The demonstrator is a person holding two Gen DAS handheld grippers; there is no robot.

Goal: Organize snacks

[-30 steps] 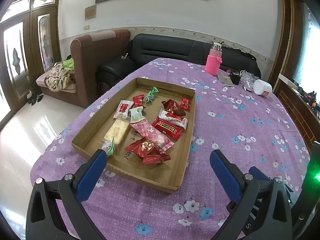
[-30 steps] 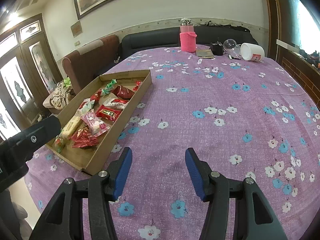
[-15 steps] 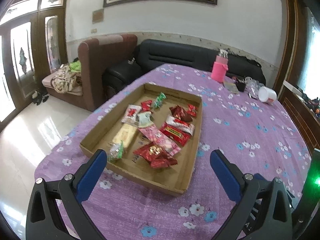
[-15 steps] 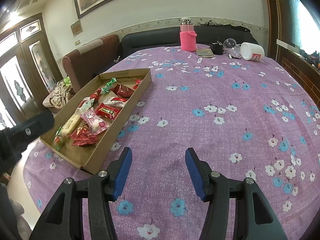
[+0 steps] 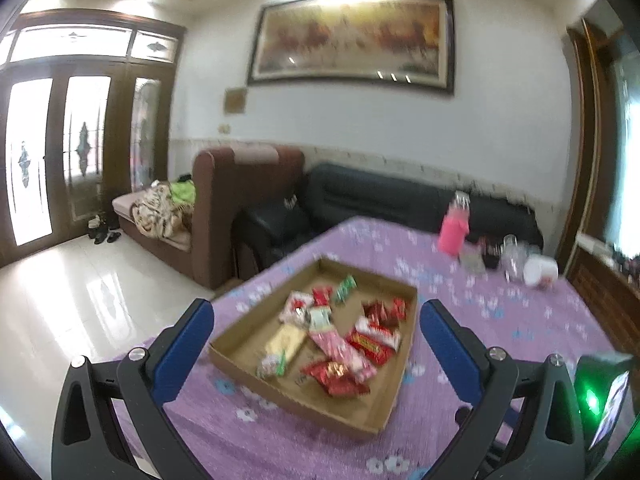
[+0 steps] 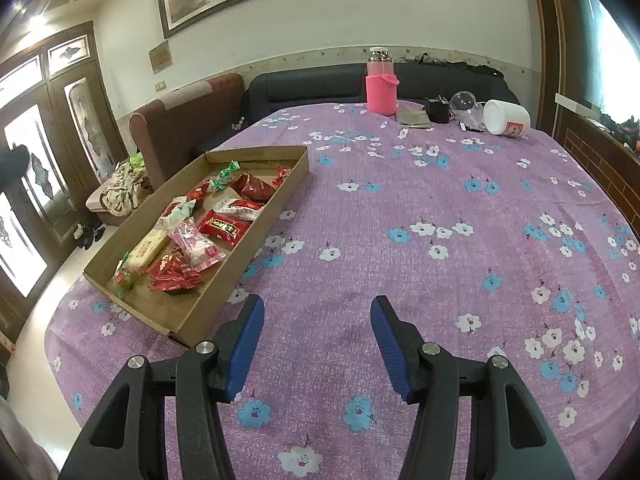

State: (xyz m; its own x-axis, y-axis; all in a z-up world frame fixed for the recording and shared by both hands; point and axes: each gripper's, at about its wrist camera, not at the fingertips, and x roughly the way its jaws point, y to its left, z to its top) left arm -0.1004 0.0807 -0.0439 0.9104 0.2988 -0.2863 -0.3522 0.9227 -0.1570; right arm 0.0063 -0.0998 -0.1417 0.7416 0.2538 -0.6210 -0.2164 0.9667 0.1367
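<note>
Where the purple flowered tabletop (image 6: 400, 208) curves toward its left edge, a shallow cardboard tray (image 6: 276, 196) lies flat and holds the wrapped snacks (image 6: 208, 224) in a loose, partly overlapping heap: red foil packets (image 6: 174, 274) at the near end, a pink-and-white packet (image 6: 196, 246) and a red bar wrapper (image 6: 222, 228) toward the middle, a pale yellow bar (image 6: 148, 246) along the left wall, and a green twisted sweet (image 6: 224, 174) near the far end. Seen from the left wrist view, the same tray (image 5: 384, 404) sits between and beyond the fingers; this view is blurred. The left hand-held gripper (image 5: 316, 320) is spread wide with nothing between its blue pads (image 5: 444, 340), above the near left part of the tabletop. The right hand-held gripper (image 6: 316, 320) likewise stands open and empty, over bare cloth just right of the tray's near corner. At the far end of the tabletop, well apart from the tray, stand a pink-sleeved bottle (image 6: 380, 84), a small dark cup (image 6: 438, 110), a clear glass object (image 6: 464, 104) and a white jar lying on its side (image 6: 506, 118). Beyond the tabletop are a black sofa (image 6: 312, 84) and a brown armchair (image 6: 188, 112).
</note>
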